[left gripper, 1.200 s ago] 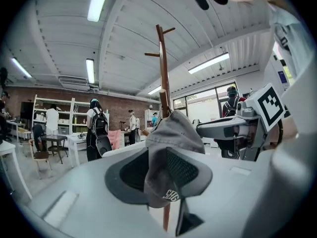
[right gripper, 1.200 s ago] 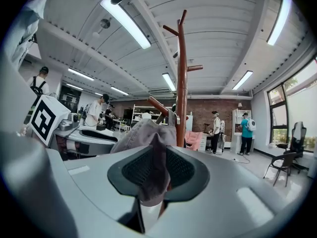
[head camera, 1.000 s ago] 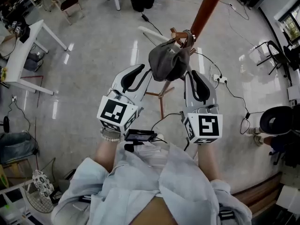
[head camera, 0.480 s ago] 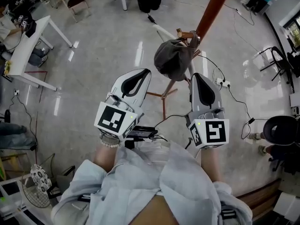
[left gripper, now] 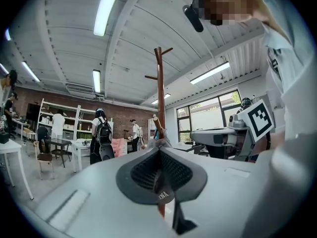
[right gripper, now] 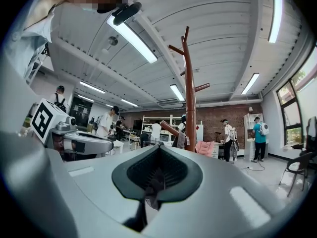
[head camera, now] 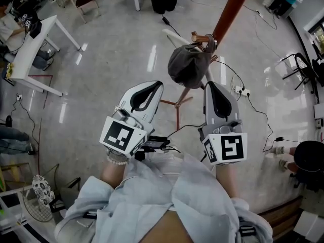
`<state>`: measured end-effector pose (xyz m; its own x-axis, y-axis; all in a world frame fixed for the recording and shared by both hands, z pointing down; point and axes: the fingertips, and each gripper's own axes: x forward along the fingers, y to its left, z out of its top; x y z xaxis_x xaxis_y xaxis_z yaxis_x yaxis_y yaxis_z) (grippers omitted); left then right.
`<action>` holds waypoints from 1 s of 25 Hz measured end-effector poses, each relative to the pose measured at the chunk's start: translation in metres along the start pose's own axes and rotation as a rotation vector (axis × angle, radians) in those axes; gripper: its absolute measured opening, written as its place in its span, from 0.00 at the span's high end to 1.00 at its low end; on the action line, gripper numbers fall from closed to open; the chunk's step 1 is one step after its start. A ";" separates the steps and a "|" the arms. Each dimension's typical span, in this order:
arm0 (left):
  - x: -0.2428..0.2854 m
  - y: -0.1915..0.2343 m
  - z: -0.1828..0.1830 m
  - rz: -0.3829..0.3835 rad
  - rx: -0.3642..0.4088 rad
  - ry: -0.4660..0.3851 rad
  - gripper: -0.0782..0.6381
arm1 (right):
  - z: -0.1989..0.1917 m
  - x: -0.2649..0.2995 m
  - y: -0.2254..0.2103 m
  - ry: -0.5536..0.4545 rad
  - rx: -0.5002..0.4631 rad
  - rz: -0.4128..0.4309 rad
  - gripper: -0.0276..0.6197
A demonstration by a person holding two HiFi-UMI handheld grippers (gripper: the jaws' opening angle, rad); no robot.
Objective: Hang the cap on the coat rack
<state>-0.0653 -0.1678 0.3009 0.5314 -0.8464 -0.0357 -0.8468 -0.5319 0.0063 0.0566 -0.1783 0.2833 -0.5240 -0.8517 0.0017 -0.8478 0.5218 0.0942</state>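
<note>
Now the left claw (head camera: 153, 85) and right claw (head camera: 210, 85) have drawn back toward the person, both clenched on nothing; the cap (head camera: 186, 65) hangs alone on a peg (head camera: 200, 37) of the coat rack (head camera: 230, 9); the hanging looks done.

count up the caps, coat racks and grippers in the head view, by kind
cap: 1
coat rack: 1
grippers: 2 (left gripper, right gripper, both shut with nothing held)
total: 4
</note>
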 end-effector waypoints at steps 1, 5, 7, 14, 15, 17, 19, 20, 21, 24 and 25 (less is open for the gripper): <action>0.000 -0.001 0.000 0.000 0.002 -0.002 0.88 | 0.000 0.000 0.001 0.002 -0.006 0.003 0.95; 0.001 -0.003 0.000 -0.002 0.007 -0.004 0.88 | 0.000 0.000 0.001 0.003 -0.013 0.011 0.95; 0.001 -0.004 -0.003 -0.006 0.007 0.001 0.88 | -0.001 0.000 0.002 0.003 -0.012 0.011 0.95; 0.001 -0.005 -0.006 -0.010 0.002 0.007 0.88 | 0.000 -0.003 0.002 -0.004 -0.018 0.011 0.95; 0.001 -0.005 -0.007 -0.010 0.001 0.008 0.88 | 0.000 -0.003 0.002 -0.002 -0.024 0.009 0.95; 0.002 -0.005 -0.007 -0.010 0.002 0.009 0.88 | -0.002 -0.003 0.001 0.006 -0.044 0.002 0.95; 0.002 -0.005 -0.007 -0.012 0.002 0.009 0.88 | -0.004 -0.003 0.002 0.012 -0.059 -0.002 0.95; 0.002 -0.005 -0.008 -0.013 0.001 0.010 0.88 | -0.005 -0.004 0.002 0.014 -0.061 -0.003 0.95; 0.001 -0.006 -0.008 -0.015 0.001 0.011 0.88 | -0.005 -0.004 0.002 0.015 -0.061 -0.003 0.95; 0.001 -0.006 -0.010 -0.019 0.002 0.016 0.88 | -0.006 -0.004 0.004 0.016 -0.057 -0.001 0.95; 0.001 -0.006 -0.010 -0.020 0.001 0.017 0.88 | -0.006 -0.004 0.004 0.016 -0.054 0.000 0.95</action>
<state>-0.0594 -0.1662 0.3112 0.5484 -0.8360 -0.0186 -0.8361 -0.5486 0.0044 0.0559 -0.1733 0.2894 -0.5220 -0.8528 0.0178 -0.8422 0.5185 0.1479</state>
